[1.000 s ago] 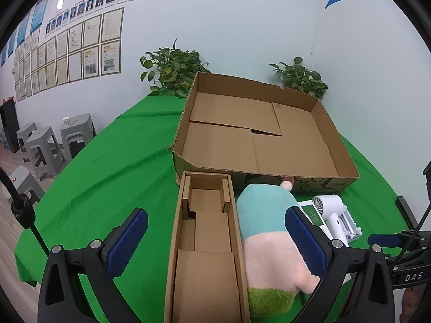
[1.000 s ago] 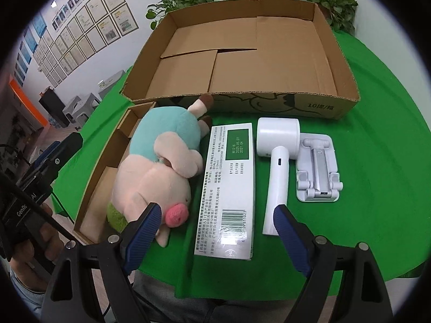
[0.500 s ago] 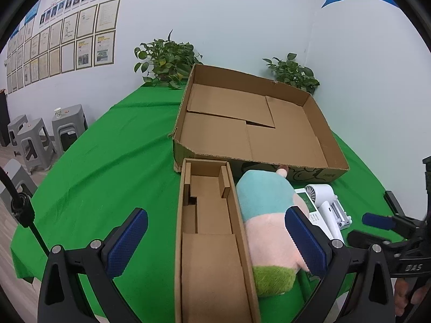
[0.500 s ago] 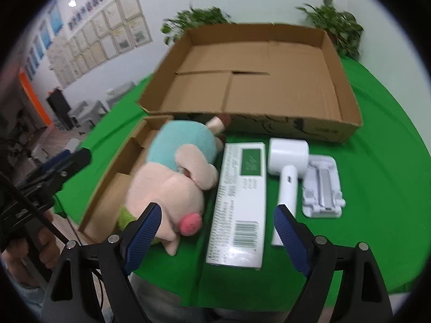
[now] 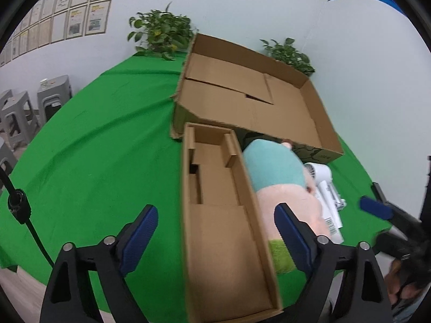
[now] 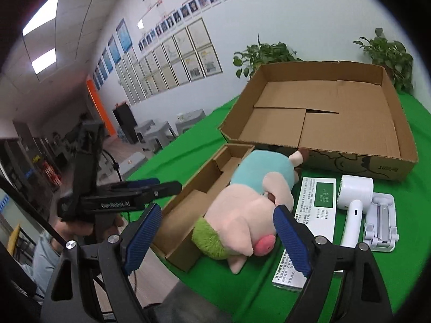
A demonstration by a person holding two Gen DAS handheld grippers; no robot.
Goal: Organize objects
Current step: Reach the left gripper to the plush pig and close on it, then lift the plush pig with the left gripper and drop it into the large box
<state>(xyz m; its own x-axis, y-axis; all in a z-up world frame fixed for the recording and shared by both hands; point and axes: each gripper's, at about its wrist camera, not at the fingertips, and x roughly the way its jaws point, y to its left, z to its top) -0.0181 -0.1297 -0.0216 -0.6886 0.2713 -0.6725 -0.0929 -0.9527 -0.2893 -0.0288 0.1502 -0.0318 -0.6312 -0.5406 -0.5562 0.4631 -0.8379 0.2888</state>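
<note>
A pink and teal plush toy (image 6: 247,207) lies on the green table (image 6: 420,242) between a narrow open cardboard box (image 5: 223,215) and a flat white carton (image 6: 315,215). A white hair dryer (image 6: 353,204) and a white stand (image 6: 381,220) lie right of the carton. A large open cardboard tray (image 6: 323,115) stands behind them. My left gripper (image 5: 215,237) is open and empty, held above the near end of the narrow box. My right gripper (image 6: 215,231) is open and empty, held above the plush toy's near end.
Two potted plants (image 5: 161,32) stand at the table's far edge by the wall. Grey stools (image 5: 18,110) stand off the table to the left. The left gripper shows in the right wrist view (image 6: 134,193) at the left, beyond the table's near edge.
Both grippers have drawn back and swung. The right wrist view has turned left toward the plush toy and the narrow box. Nothing on the table has moved.
</note>
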